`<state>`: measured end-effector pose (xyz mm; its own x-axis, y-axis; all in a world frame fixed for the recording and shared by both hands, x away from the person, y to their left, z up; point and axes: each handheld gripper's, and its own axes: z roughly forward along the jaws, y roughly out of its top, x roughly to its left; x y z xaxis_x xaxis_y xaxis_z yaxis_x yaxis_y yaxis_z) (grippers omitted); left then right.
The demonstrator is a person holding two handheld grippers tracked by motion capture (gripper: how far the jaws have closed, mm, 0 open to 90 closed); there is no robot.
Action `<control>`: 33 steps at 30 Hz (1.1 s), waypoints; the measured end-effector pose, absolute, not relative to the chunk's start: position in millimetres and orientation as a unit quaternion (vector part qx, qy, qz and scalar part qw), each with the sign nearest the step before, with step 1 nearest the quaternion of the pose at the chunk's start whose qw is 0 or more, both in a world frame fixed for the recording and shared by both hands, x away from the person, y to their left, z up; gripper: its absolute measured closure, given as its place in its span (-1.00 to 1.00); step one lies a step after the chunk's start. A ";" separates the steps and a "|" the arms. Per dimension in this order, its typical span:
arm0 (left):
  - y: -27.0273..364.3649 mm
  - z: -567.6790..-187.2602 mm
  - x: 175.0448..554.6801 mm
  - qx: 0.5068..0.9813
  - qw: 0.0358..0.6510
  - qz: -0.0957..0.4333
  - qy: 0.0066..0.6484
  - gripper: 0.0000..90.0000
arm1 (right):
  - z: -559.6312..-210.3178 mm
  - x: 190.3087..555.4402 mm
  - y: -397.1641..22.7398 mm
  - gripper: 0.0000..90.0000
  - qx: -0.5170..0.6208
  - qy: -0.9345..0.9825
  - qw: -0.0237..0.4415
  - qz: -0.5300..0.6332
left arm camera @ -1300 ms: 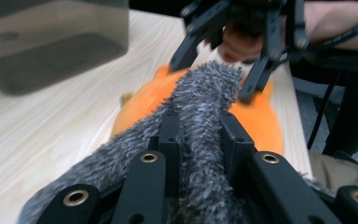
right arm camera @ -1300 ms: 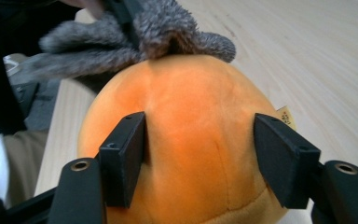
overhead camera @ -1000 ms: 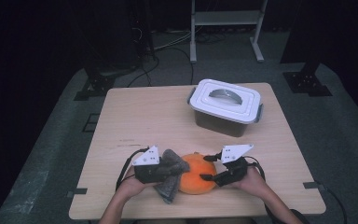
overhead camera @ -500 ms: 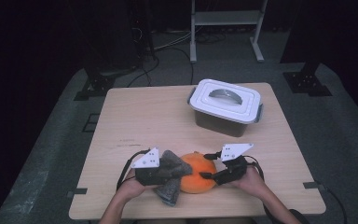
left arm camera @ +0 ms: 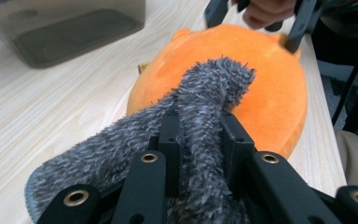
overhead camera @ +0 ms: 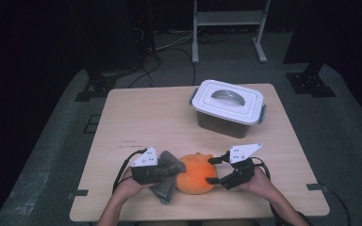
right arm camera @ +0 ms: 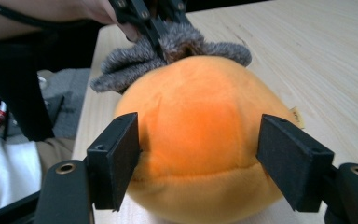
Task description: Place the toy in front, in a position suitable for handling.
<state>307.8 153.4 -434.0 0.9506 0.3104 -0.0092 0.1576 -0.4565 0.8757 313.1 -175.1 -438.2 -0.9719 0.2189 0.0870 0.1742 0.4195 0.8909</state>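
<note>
A round orange plush toy (overhead camera: 195, 174) lies near the table's front edge. A grey fuzzy cloth (overhead camera: 167, 167) rests against its left side and over its top. My left gripper (overhead camera: 172, 170) is shut on a fold of that cloth (left arm camera: 205, 93), just short of the plush (left arm camera: 261, 93). My right gripper (overhead camera: 212, 170) straddles the right side of the plush (right arm camera: 200, 140). Its jaws have just been opening, and the pads (right arm camera: 116, 158) stand at the toy's flanks without squeezing it. Beyond the plush, the right gripper view shows the left gripper (right arm camera: 156, 28) holding the cloth (right arm camera: 135, 60).
A closed white-lidded plastic box (overhead camera: 228, 106) with a grey handle stands at the back right of the wooden table (overhead camera: 141, 117). Cables trail from both grippers toward the front edge. A metal stand's legs are on the floor behind the table.
The right gripper's jaws have spread a little wider around the orange plush. Both hands, the cloth and the plush stay where they were.
</note>
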 end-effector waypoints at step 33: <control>155.7 -426.9 308.5 0.847 0.504 0.092 0.139 0.67 | -430.3 311.5 -163.4 -0.32 0.098 0.860 0.060 0.497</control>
<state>308.5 155.7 -426.9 0.9445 0.3281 0.0156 0.1429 -0.4533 0.8798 311.5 -163.4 -430.3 -0.9735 0.2285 -0.0055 0.1095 0.4876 0.8662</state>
